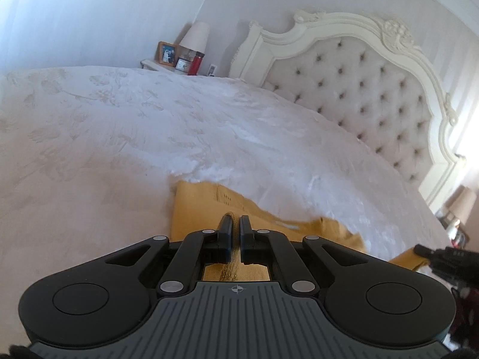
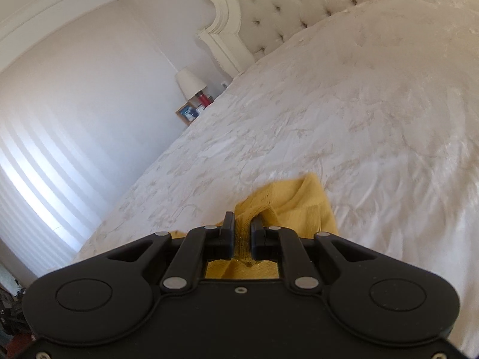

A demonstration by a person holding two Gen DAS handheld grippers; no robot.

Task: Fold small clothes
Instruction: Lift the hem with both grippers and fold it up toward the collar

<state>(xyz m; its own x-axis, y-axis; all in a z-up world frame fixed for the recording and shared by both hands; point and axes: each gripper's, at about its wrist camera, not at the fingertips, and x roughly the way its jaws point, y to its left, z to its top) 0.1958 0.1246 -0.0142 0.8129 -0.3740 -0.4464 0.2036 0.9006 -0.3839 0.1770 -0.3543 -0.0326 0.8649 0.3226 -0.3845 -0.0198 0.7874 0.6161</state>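
Garment (image 1: 197, 206) edges sit clamped in your left gripper (image 1: 236, 224) and right gripper (image 2: 243, 224), ready to spread across the bed (image 1: 119, 125).

Soft daylight washes my views; glare blows out the bedspread (image 1: 227, 137), fisheye bends the headboard (image 1: 359, 89), motion blurs the edges.
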